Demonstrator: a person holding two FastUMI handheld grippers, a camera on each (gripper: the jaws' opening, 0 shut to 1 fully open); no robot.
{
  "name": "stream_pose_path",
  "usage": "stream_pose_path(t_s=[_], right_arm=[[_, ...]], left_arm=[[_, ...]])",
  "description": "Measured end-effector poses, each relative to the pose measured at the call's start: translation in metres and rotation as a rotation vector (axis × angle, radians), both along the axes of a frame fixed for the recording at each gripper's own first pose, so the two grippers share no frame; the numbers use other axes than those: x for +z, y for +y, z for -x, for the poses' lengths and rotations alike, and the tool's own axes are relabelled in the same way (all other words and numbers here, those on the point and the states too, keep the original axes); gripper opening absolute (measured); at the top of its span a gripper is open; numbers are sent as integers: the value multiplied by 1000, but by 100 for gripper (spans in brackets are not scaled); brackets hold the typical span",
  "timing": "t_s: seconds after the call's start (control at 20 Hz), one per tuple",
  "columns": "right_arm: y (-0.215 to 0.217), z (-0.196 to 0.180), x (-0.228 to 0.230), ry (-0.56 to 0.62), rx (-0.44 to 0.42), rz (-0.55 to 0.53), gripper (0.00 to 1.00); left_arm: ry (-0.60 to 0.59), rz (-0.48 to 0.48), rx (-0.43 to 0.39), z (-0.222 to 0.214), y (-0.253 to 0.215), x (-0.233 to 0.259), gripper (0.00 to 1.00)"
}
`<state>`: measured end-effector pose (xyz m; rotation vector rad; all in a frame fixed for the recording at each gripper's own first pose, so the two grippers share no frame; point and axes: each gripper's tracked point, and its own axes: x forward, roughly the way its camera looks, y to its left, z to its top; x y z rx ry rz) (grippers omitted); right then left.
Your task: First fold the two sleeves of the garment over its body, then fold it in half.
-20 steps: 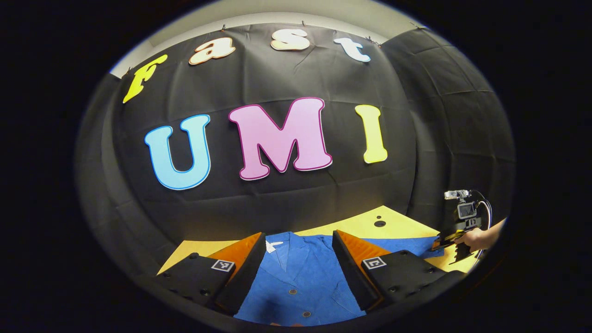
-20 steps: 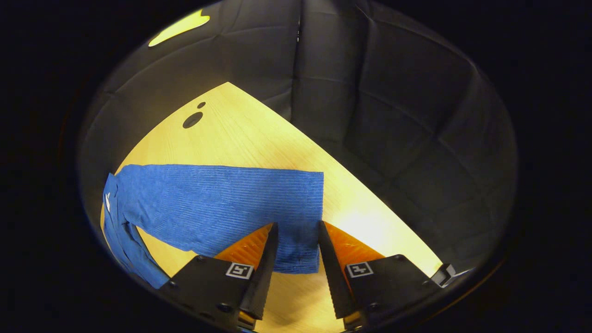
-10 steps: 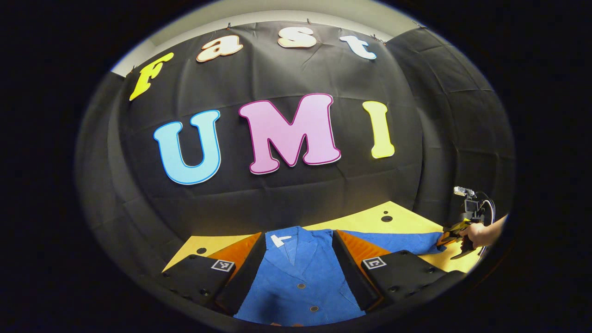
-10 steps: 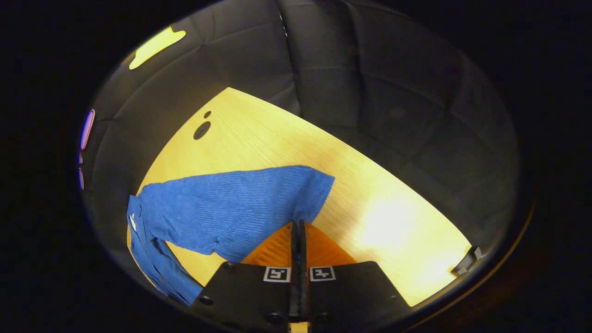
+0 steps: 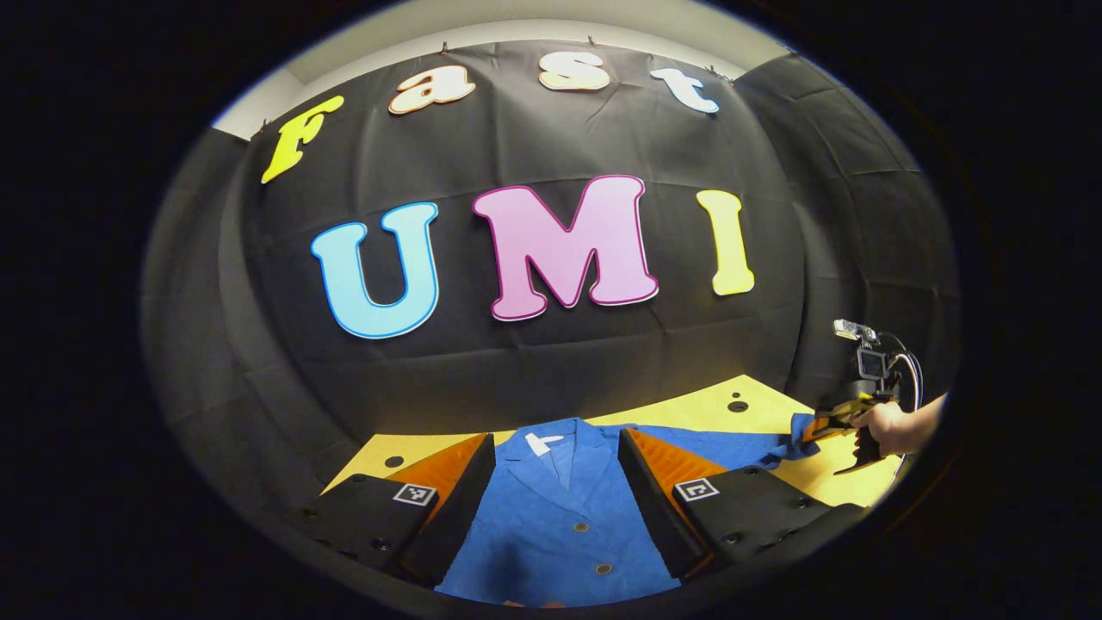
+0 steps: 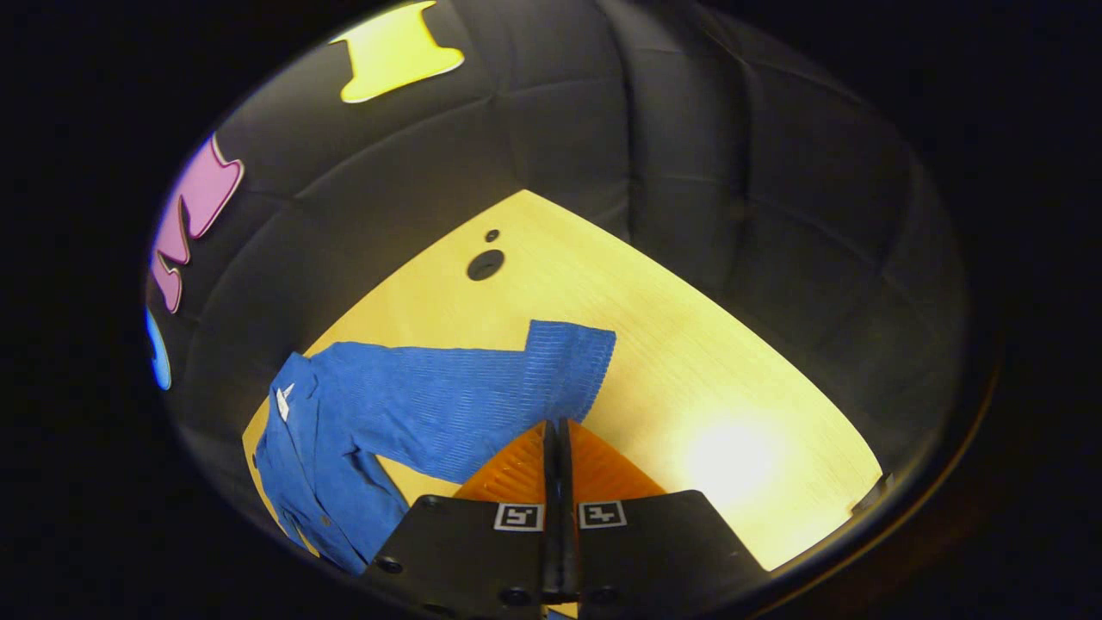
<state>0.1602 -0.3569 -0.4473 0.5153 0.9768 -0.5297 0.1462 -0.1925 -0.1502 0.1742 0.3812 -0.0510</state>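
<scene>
A blue buttoned jacket (image 5: 564,508) lies flat on the yellow wooden table (image 5: 689,412), collar toward the back wall. My left gripper (image 5: 555,448) hovers open over its chest, one finger on each side of the button row. The right sleeve (image 6: 456,400) stretches across the table in the right gripper view. My right gripper (image 6: 555,430) is shut on the cuff end of that sleeve, which is lifted slightly. In the left gripper view the right gripper (image 5: 831,422) shows at the far right, held by a hand (image 5: 891,428), pinching the sleeve's end (image 5: 796,428).
Black cloth walls close in the table at the back and right. Two dark round holes (image 6: 485,263) mark the tabletop beyond the sleeve. Bare yellow table (image 6: 732,413) lies to the right of the sleeve.
My right gripper closed on the sleeve's cuff and has begun lifting and drawing it toward the jacket's body. The left gripper stays open and has drifted slightly back over the chest.
</scene>
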Motion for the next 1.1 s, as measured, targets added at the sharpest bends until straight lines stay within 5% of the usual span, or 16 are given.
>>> stream_pose_path(t_s=[0.5,1.1], right_arm=[[134,-91,49,-118,234,-67,1],[374,-152,56,-179,563,-193,0]], left_arm=[[11,-5,137,19,65,-1,83],[48,-7,288,55,144,-16,83]])
